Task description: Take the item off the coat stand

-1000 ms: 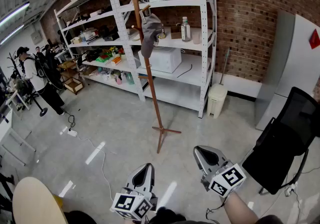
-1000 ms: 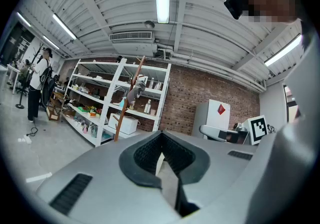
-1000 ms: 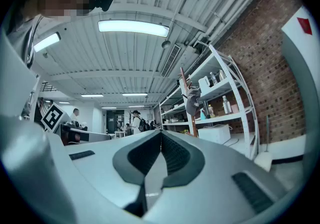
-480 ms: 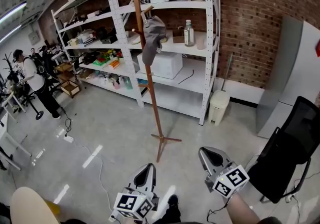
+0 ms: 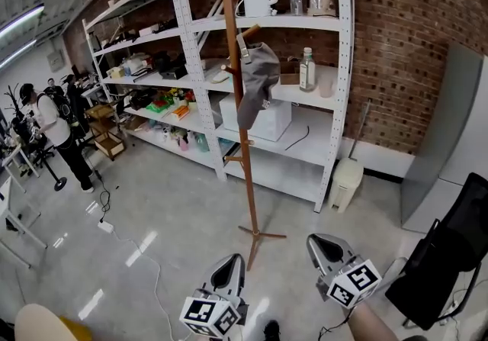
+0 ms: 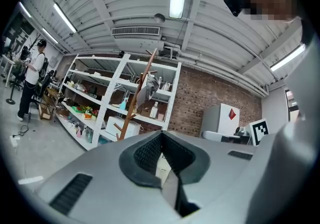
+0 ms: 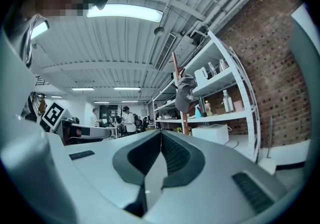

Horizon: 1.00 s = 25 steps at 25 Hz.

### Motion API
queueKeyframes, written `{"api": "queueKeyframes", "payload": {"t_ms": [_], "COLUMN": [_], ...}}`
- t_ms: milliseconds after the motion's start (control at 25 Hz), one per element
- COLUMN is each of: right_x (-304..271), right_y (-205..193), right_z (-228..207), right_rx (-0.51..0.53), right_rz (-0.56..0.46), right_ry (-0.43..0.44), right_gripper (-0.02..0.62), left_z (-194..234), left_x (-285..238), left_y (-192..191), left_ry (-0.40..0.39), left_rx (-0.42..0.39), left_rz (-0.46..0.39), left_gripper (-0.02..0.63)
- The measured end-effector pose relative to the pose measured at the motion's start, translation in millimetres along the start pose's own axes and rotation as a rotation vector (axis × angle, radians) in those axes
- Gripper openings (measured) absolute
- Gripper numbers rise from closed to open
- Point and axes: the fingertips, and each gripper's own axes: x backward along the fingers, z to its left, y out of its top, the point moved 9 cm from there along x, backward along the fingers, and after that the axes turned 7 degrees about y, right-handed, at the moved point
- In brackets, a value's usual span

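A grey cap point(image 5: 258, 82) hangs on a peg high up a slim wooden coat stand point(image 5: 245, 172) that rests on the floor in front of the shelves. Both grippers are low in the head view, well short of the stand's foot, and point level toward it. My left gripper point(image 5: 234, 259) is shut and empty. My right gripper point(image 5: 316, 242) is shut and empty too. In the left gripper view the cap point(image 6: 144, 86) and the stand point(image 6: 131, 110) show beyond the meeting tips of the left gripper point(image 6: 161, 134). In the right gripper view the cap point(image 7: 186, 95) hangs above the right gripper point(image 7: 161, 132).
A white shelf rack point(image 5: 335, 95) with a kettle, bottles and a microwave stands behind the stand. A small bin point(image 5: 347, 183) and a grey cabinet point(image 5: 450, 141) sit to the right, a black chair point(image 5: 457, 255) nearer. A cable point(image 5: 145, 252) runs across the floor. People stand far left point(image 5: 53, 122).
Both grippers and the head camera have moved forward toward the coat stand, which now looks bigger and nearer. The jaws have stayed shut and the cap still hangs on its peg.
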Motion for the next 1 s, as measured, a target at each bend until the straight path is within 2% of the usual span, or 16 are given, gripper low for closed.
{"api": "queueKeyframes", "payload": {"t_ms": [320,600,760,1000], "right_x": [-45,-65,-75,-97], "right_y": [5,2,3,5], "right_z": [-29,-48,-57,-79], "right_rx": [-0.002,-0.027,-0.038,-0.044], "right_rz": [-0.005,-0.017,-0.024,-0.041], "right_ry": [-0.057,-0.094,-0.09,-0.064], "right_gripper": [0.008,0.008,0.008,0.007], "left_z": [36,50,53,55], "left_x": [-56,-86,-98,-118], "left_y": [11,22,28,37], "left_ry": [-0.041,-0.064,-0.079,-0.05], "left_rx": [-0.008,-0.015,-0.037,-0.039], "left_rz": [0.006,0.0,-0.014,-0.03], "left_gripper": [0.006,0.006,0.006,0.006]}}
